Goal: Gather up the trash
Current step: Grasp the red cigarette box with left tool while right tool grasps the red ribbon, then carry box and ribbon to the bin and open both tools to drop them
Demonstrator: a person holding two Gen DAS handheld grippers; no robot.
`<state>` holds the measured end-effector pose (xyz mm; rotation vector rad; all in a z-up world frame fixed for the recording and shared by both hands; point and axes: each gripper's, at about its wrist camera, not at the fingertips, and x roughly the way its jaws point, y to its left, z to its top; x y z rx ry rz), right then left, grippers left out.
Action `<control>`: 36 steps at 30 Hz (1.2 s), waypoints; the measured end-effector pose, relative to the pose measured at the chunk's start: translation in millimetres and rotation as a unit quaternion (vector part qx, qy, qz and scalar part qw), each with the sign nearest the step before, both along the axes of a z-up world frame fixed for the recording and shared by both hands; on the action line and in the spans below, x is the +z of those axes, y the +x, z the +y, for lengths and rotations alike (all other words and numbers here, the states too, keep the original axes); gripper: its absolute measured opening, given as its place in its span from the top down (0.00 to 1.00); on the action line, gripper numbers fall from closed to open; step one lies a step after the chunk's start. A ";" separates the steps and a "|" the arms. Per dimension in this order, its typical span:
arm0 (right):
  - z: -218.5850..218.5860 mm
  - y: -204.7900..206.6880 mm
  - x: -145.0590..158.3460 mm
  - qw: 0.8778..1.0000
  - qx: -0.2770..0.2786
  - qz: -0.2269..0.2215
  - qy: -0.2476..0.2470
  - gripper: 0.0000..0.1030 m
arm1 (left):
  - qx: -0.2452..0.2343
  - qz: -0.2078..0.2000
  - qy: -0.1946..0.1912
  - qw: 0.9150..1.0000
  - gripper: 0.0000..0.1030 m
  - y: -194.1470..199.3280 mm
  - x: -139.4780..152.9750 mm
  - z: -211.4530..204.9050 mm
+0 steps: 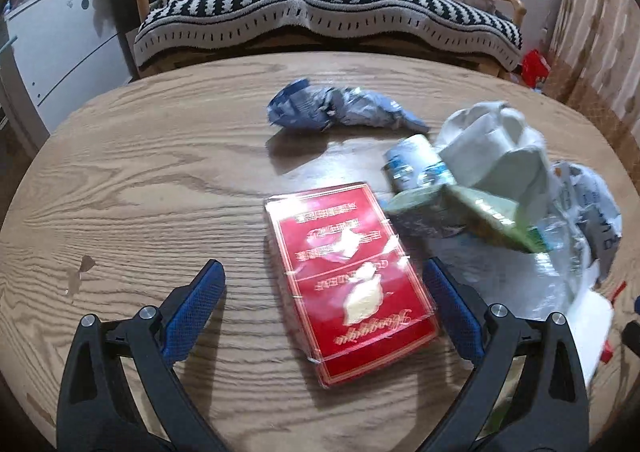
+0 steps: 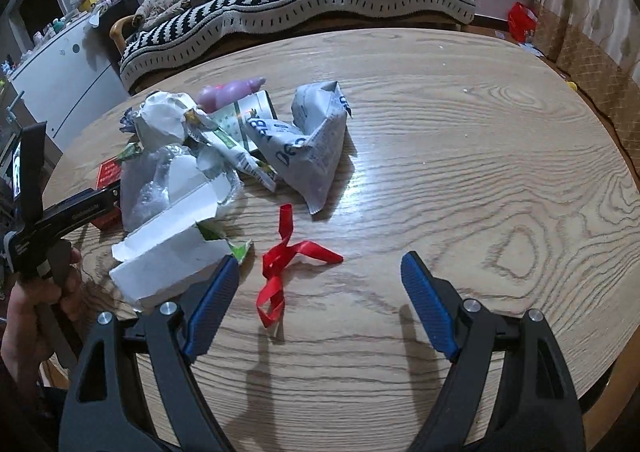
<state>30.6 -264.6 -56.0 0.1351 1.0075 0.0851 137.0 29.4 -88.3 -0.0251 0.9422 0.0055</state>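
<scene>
The trash is spread across the wooden table (image 2: 460, 156), most of it gathered in one loose pile so that it can be taken piece by piece.

The left gripper (image 1: 324, 276) is held low over the table with its jaws spread wide and nothing between them. The red box (image 1: 352, 272), wrapped in clear film, lies flat between the two blue pads; this placement suggests that the box is the piece lined up for gripping. A crumpled blue wrapper (image 1: 340, 112) lies apart, further back. A can (image 1: 412, 164) and crumpled white paper (image 1: 492, 148) lie just to the right of the box.

The right gripper (image 2: 320, 284) is likewise released and empty. It is aimed at the red ribbon (image 2: 284, 256), which lies loose on the bare wood near the pile. A grey pouch (image 2: 316, 148) leans against the pile behind the ribbon.

No bin is visible in either view.
</scene>
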 end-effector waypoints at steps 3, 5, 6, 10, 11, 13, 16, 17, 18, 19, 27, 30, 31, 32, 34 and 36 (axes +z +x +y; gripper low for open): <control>1.1 -0.1 -0.8 1.000 0.001 0.001 -0.002 0.22 | 0.010 -0.003 -0.006 1.000 0.08 0.5 -0.7 10.1; 3.0 0.6 -1.7 1.000 0.003 0.003 -0.003 0.22 | 0.009 -0.009 -0.012 1.000 0.25 -1.1 1.8 13.3; 2.7 1.5 -2.1 1.000 0.004 0.003 -0.003 0.22 | 0.005 -0.014 -0.013 1.000 0.39 -2.4 4.6 14.0; 4.6 1.2 -3.7 1.000 0.008 0.008 -0.007 0.22 | 0.009 -0.012 -0.038 0.999 0.41 -3.7 10.1 21.2; 5.2 1.6 -4.3 1.000 0.009 0.009 -0.007 0.22 | 0.011 -0.016 -0.036 0.999 0.42 -4.7 12.6 22.2; 6.0 3.4 -7.2 1.000 0.010 0.014 -0.012 0.22 | 0.015 -0.021 -0.037 0.999 0.41 -6.8 16.4 24.1; 7.7 7.4 -13.8 0.999 0.012 0.025 -0.020 0.26 | 0.017 -0.025 -0.045 0.999 0.41 -10.1 22.1 25.1; 8.0 8.9 -16.8 0.999 0.013 0.029 -0.022 0.27 | 0.016 -0.027 -0.046 0.998 0.41 -11.3 24.0 24.6; 8.3 9.1 -18.8 0.999 0.014 0.035 -0.023 0.28 | 0.014 -0.030 -0.047 0.998 0.41 -12.6 26.6 23.4; 10.5 9.1 -19.6 0.999 0.017 0.029 -0.034 0.33 | 0.013 -0.034 -0.047 0.998 0.41 -14.0 28.9 23.4; 11.4 4.1 -16.1 0.998 0.034 0.015 -0.056 0.88 | 0.002 -0.057 -0.049 0.997 0.41 -27.8 51.1 6.8; 4.5 -3.2 -5.4 0.998 0.033 -0.003 -0.057 0.88 | -0.008 -0.065 -0.047 0.997 0.41 -34.4 58.8 -5.0; 0.6 -7.1 -0.6 0.998 0.031 -0.011 -0.056 0.88 | -0.013 -0.067 -0.047 0.997 0.41 -36.8 61.9 -10.1; -3.7 -10.7 3.1 0.998 0.029 -0.016 -0.055 0.88 | -0.018 -0.069 -0.048 0.996 0.41 -38.9 64.5 -15.5; -13.4 -16.4 8.3 0.998 0.024 -0.021 -0.053 0.88 | -0.027 -0.070 -0.052 0.996 0.41 -43.0 68.9 -26.3; -27.2 -23.3 13.0 0.998 0.015 -0.026 -0.055 0.88 | -0.041 -0.071 -0.055 0.995 0.41 -47.1 73.2 -40.0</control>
